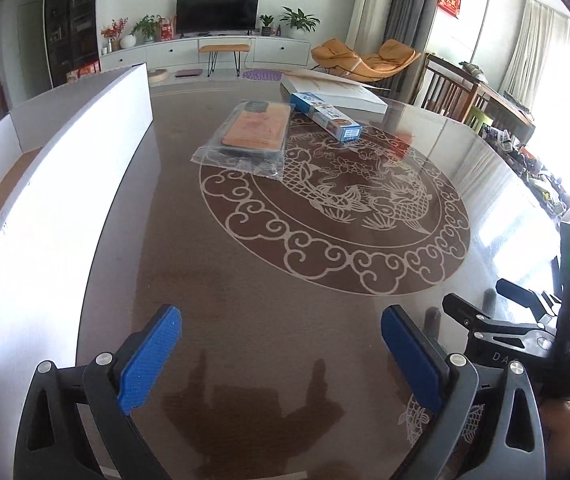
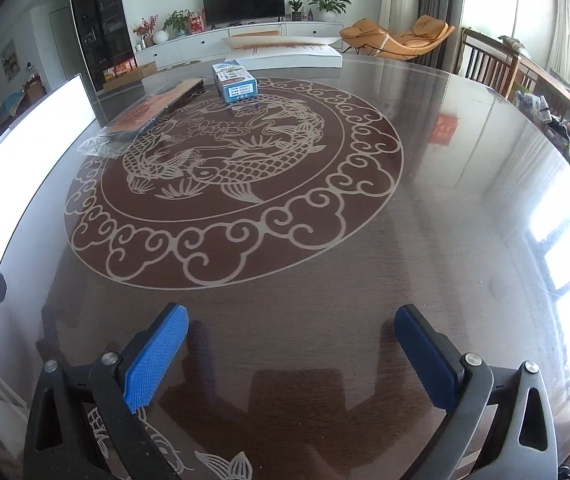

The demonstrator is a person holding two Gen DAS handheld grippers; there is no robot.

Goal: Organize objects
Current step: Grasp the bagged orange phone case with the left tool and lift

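Observation:
On the round glass table point(image 1: 269, 280) lies an orange phone case in a clear plastic bag point(image 1: 249, 136), far ahead of my left gripper point(image 1: 281, 356), which is open and holds nothing. A blue and white carton point(image 1: 325, 116) lies just right of the bag. In the right wrist view the bag point(image 2: 153, 114) is at the upper left and the carton point(image 2: 235, 86) stands end-on behind the fish pattern. My right gripper point(image 2: 291, 356) is open and empty above the near table; its body point(image 1: 525, 328) shows at the left view's right edge.
A white open box point(image 1: 65, 200) stands along the table's left side, also seen as white box point(image 2: 25, 152). A flat white box point(image 1: 337, 90) lies at the far edge behind the carton. A wooden chair point(image 1: 457, 96) and a cluttered shelf point(image 1: 533, 168) are at the right.

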